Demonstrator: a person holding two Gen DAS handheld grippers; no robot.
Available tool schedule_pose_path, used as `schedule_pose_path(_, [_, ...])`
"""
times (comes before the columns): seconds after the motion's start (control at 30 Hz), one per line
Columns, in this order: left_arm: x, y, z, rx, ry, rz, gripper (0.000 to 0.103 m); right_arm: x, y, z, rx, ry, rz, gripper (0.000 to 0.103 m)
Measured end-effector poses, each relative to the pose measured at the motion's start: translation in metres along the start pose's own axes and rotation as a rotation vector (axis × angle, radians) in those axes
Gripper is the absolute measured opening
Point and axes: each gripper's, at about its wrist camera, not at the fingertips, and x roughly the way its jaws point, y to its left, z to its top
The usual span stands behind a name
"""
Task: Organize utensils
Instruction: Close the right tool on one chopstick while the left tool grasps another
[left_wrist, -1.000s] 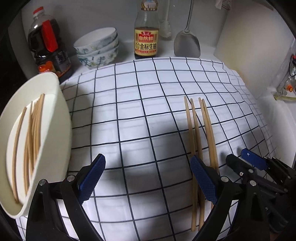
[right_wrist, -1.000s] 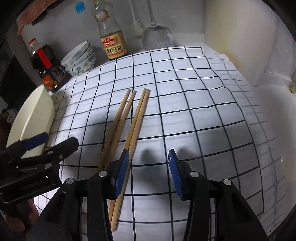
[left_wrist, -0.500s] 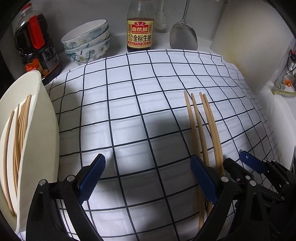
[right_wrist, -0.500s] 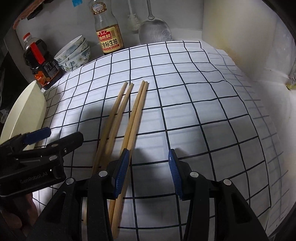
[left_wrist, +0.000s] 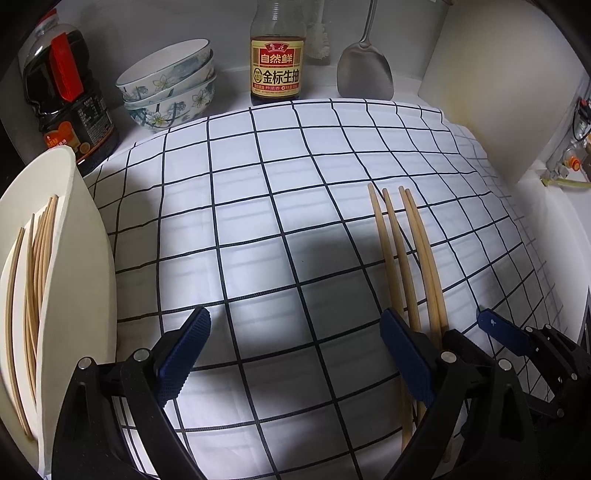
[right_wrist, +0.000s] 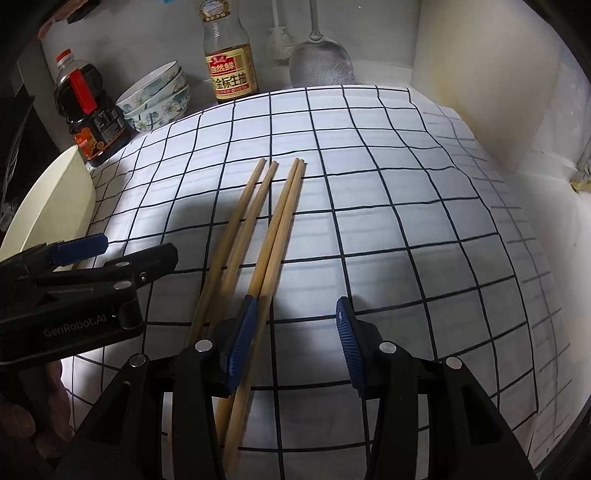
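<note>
Each camera sits just behind its own tongs and looks steeply down, close to the checked cloth (left_wrist: 280, 206). Both views show the four chopsticks (right_wrist: 266, 236), the bowls (left_wrist: 170, 88), the sauce bottle (right_wrist: 231, 74) and each other's tongs.

A white surface (left_wrist: 535, 206) ran back to a pale grey wall (right_wrist: 147, 33), with a cream side panel (right_wrist: 480, 55) closing the right. A white cloth with a black grid (left_wrist: 258, 206) covered most of it. Light fell from above, leaving soft shadows on the cloth and dark corners at the left.
</note>
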Motion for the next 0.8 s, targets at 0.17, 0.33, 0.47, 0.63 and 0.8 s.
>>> schedule_pose_path(0.17, [0.001,-0.004,-0.001,0.002,-0.002,-0.004,0.091,0.003,0.001,0.0,-0.043,-0.015,-0.044,0.036])
schedule_pose_path(0.33, [0.004,-0.012,-0.004,0.01,-0.001,-0.01,0.091,0.0,-0.016,-0.002,-0.021,-0.026,-0.073,0.031])
schedule_pose_path(0.47, [0.008,-0.018,-0.005,0.021,0.01,-0.014,0.091,-0.003,-0.031,-0.005,0.008,-0.03,-0.096,0.031])
schedule_pose_path(0.63, [0.013,-0.026,-0.009,0.039,0.022,-0.013,0.091,-0.007,-0.044,-0.01,0.033,-0.03,-0.107,0.031])
schedule_pose_path(0.8, [0.016,-0.035,-0.012,0.084,0.011,0.032,0.092,-0.008,-0.044,-0.012,0.028,-0.034,-0.109,0.031])
